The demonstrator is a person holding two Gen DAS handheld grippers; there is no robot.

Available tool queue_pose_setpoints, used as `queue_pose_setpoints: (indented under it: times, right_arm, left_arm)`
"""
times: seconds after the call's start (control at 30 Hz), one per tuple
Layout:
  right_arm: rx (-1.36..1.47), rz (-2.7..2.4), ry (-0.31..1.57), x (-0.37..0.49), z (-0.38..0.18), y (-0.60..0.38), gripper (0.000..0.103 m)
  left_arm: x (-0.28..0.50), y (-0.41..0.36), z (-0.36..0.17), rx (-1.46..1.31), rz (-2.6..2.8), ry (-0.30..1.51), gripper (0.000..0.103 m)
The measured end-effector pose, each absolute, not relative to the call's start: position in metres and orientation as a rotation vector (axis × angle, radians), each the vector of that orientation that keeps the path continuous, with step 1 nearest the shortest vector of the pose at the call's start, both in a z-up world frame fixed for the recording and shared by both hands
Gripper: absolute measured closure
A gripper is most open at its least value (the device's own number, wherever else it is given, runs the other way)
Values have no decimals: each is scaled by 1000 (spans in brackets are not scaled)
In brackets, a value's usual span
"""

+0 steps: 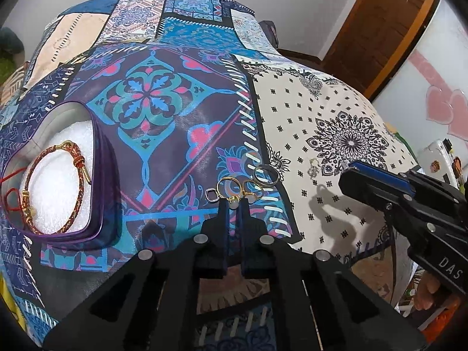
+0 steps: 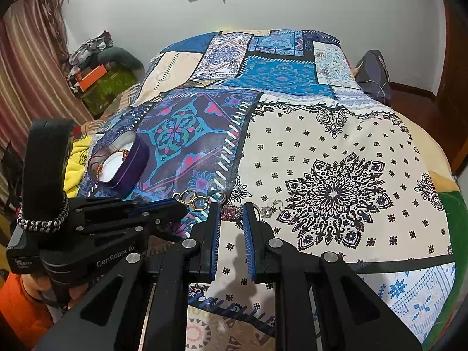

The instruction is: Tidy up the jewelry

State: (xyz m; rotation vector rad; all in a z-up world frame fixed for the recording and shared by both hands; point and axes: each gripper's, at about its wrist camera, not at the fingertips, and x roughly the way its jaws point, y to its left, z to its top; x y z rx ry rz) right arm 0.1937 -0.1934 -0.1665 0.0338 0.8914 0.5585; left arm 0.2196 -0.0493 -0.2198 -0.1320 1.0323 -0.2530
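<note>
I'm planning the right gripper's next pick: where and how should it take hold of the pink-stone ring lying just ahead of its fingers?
Probably grip the pink-stone ring across its chunky stone head, coming straight down from above. It lies low on the soft bedspread, so the thin band gives little purchase. The right gripper already straddles it, fingers open either side.

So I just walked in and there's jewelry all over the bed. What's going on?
A person with a gripper in each hand is sorting jewelry on a patchwork bedspread. The left gripper is nearly closed around a gold ring among several rings. The right gripper straddles a pink-stoned ring, jaws apart. A purple box already holds a braided red bracelet.
</note>
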Motion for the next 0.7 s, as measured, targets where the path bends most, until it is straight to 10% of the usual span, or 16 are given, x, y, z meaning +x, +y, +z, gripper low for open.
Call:
queue_pose_setpoints:
  times: [0.7]
  right_arm:
    - [17,557,826,177,-137,-182,89]
  left_arm:
    - [186,-25,-189,-167,-258,989,96]
